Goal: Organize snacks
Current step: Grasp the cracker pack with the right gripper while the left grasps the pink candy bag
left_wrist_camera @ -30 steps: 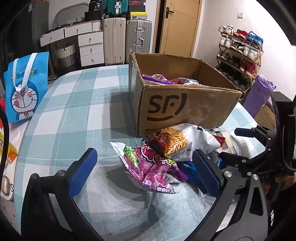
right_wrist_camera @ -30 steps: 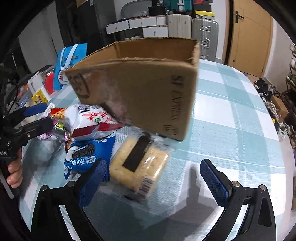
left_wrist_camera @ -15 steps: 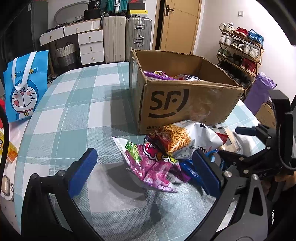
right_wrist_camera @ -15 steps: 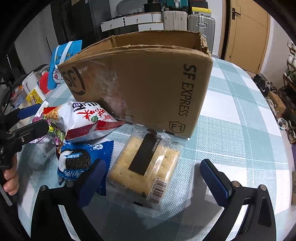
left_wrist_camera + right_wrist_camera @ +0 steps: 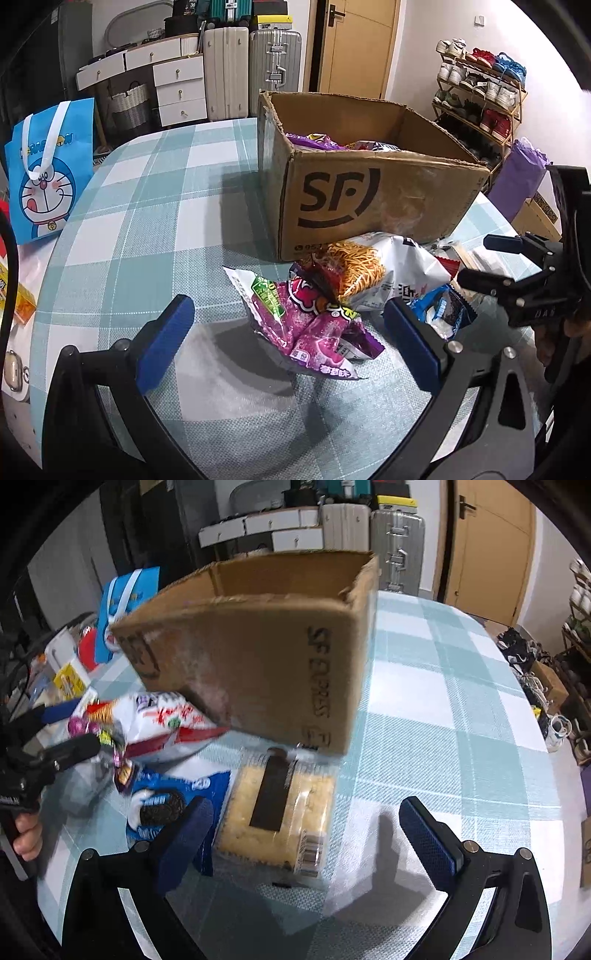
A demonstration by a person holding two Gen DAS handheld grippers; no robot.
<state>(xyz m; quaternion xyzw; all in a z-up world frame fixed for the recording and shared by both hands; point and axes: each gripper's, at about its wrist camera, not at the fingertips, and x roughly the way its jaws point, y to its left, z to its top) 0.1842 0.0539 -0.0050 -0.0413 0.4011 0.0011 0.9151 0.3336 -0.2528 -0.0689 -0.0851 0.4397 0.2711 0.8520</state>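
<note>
A brown SF cardboard box stands on the checked table, with several snack bags inside. In front of it lie a purple bag, a white noodle-snack bag and a blue cookie bag. My left gripper is open, its pads either side of the purple bag, just above it. In the right wrist view the box, the white bag, the blue cookie bag and a clear cracker pack show. My right gripper is open around the cracker pack.
A blue Doraemon bag stands at the table's left edge with small items near it. The right gripper shows at the right of the left wrist view. Suitcases, drawers, a door and a shoe rack stand behind.
My left gripper has moved closer to the purple bag. My right gripper has shifted over the cracker pack; the view is blurred by motion. Both stay open.
</note>
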